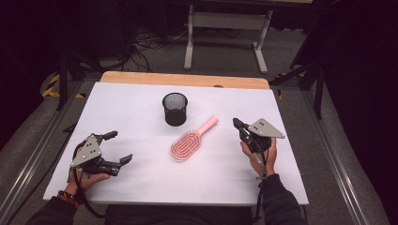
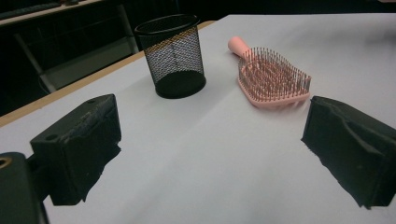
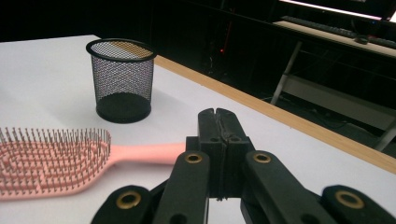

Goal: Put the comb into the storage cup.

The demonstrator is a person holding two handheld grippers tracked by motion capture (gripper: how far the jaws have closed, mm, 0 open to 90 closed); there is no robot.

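Left gripper (image 1: 117, 147) with jaws spread wide and empty, resting low over the white table (image 1: 141, 178) at its near left; seen along those jaws in the left gripper view, bare tabletop between the two black pads (image 2: 79, 144), hairbrush and cup ahead. Right gripper (image 1: 237, 123) with jaws pressed together, nothing between them, tips aimed toward the brush handle; in the right gripper view (image 3: 217, 122) the closed tips just short of the handle's end, whether touching it or not impossible to tell.

Pink hairbrush (image 1: 187, 144) flat at the table's middle, bristles up, handle (image 1: 207, 124) angled toward the far right, head toward the near left. Black mesh cup (image 1: 175, 108) upright and empty just beyond the brush, apart from it.

Step in hand, by judgement: taking up the brush, probably for standing in the cup. For a sound grasp: right jaws opened before the approach, then closed across the narrow handle near its end, not over the bristled head. Lift level, then tilt to bring one end down over the cup's mouth. Light mesh cup liable to tip or slide under a sideways knock; left gripper well placed to steady its rim or wall if needed
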